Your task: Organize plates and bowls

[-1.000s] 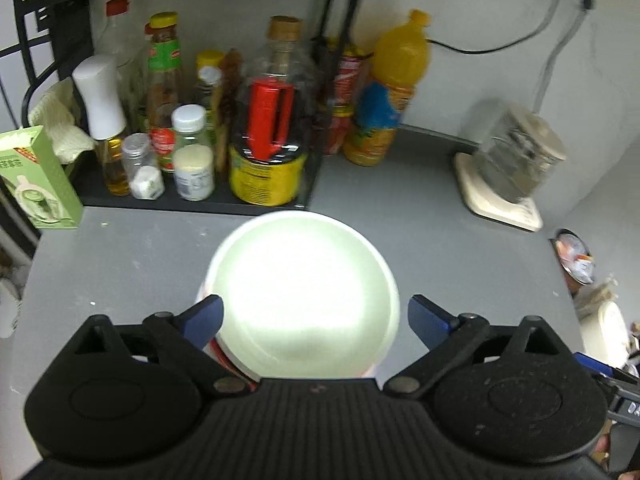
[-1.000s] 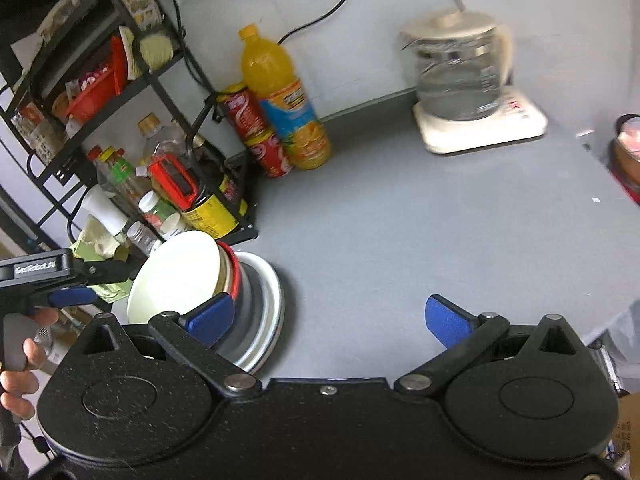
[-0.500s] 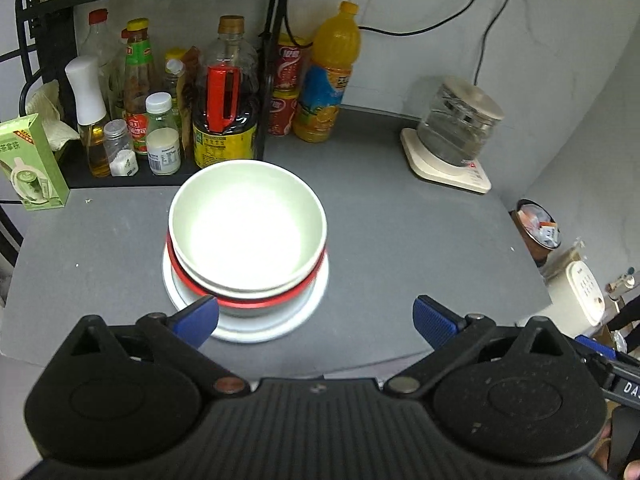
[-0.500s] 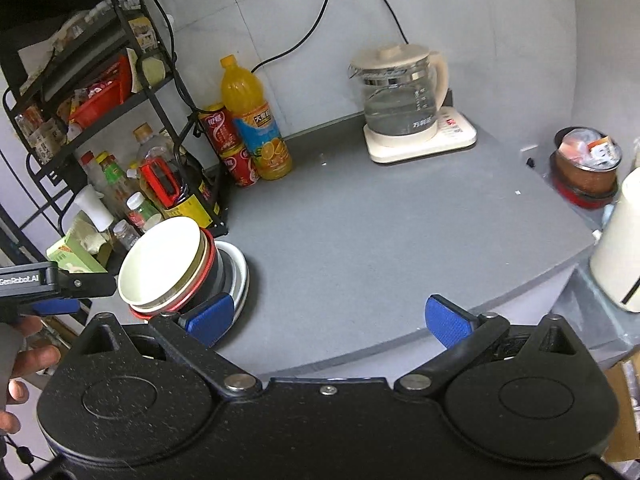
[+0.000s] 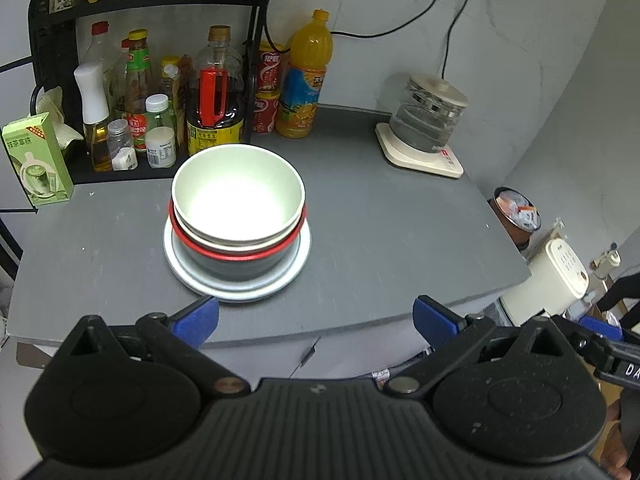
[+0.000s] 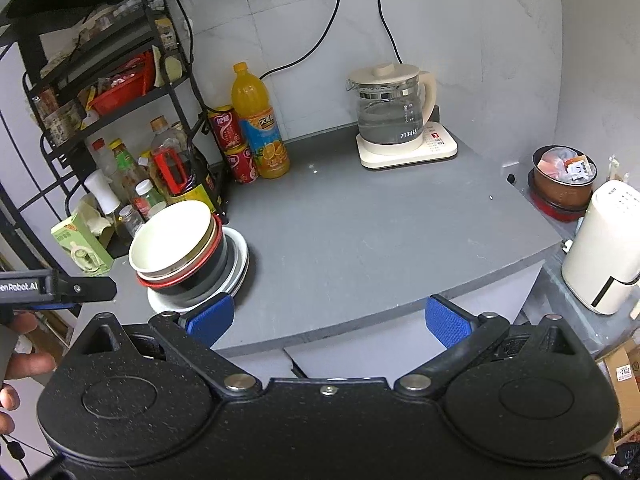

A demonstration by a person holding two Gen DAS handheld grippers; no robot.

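Stack complete, by appearance: white bowl (image 5: 238, 192) nested in red-rimmed bowl (image 5: 240, 254), that seated on plate (image 5: 236, 284), all on grey counter (image 5: 380, 232) near the rack (image 5: 256, 40) of bottles. No other loose plates or bowls visible on counter.

Left gripper (image 5: 316, 320) spread wide, empty, held off the counter's front edge, clear of the stack. Right gripper (image 6: 328, 320) likewise spread, empty, off the front edge; plate rim just beyond its left pad in that view.

Judged step: withdrawal and final check. Advisable: retreat straight back, pads kept wide, no sweep past plate rim. Upper bowl sits slightly off-centre toward the rack; worth confirming level seating. Kettle (image 6: 390, 114) well apart, no hazard.
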